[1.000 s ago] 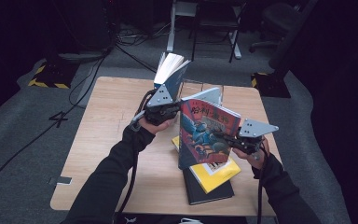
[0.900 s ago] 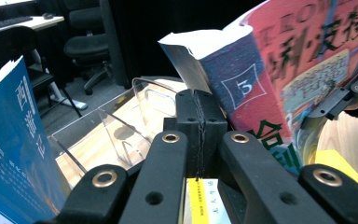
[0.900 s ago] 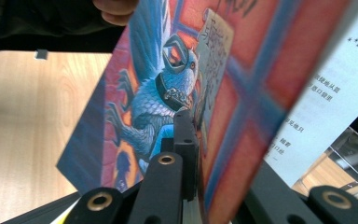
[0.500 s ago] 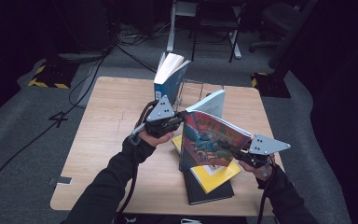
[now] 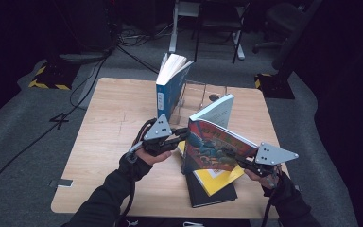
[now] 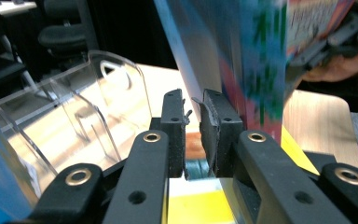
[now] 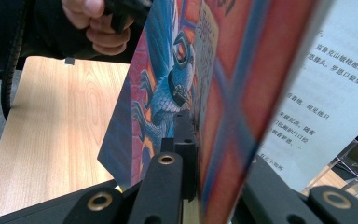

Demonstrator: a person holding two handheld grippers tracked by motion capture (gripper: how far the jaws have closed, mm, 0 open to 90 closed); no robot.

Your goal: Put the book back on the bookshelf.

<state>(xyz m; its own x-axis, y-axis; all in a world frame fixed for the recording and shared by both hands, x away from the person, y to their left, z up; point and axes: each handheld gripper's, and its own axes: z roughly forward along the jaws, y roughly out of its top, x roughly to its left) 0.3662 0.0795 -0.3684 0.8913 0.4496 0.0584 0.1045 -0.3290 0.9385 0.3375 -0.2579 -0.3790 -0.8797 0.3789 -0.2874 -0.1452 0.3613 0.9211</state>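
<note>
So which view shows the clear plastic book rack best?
The left gripper view: the rack sits close, with its curved dividers and base plain. In the high view it is small and faint behind the colourful book. The right gripper view catches just a corner at the lower right edge.

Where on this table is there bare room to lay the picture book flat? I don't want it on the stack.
The table's left half, left of the blue book and the left gripper, is bare wood. The far right strip past the clear rack is narrow. The near middle is crowded with the yellow book on a black book.
</note>
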